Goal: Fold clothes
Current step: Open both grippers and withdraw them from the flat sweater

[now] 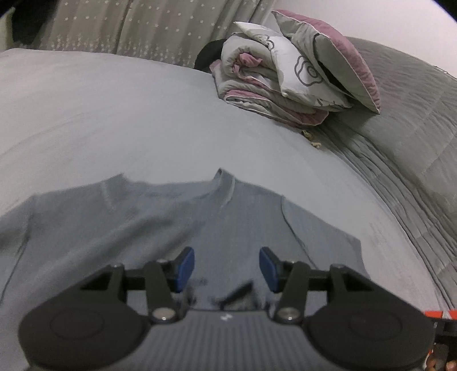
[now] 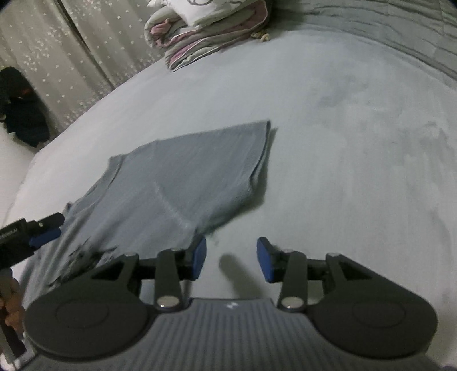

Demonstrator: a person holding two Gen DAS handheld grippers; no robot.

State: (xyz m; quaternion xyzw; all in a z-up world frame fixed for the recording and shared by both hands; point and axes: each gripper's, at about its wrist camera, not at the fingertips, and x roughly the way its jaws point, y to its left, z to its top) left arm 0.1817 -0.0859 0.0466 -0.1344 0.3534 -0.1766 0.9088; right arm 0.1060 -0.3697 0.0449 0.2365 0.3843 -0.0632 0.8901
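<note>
Both grippers hang released above the bed. The left gripper (image 1: 227, 269) has its blue pads parted with nothing between them, poised over the grey T-shirt (image 1: 177, 217). The right gripper (image 2: 231, 258) is likewise partly open and empty, hovering just right of the shirt's near edge, over the bare pale-grey bedsheet (image 2: 357, 142). The shirt lies flat on the sheet, one side folded inward. A folded quilt (image 1: 271, 77) sits at the far end by the starred curtain (image 1: 142, 25).
</note>
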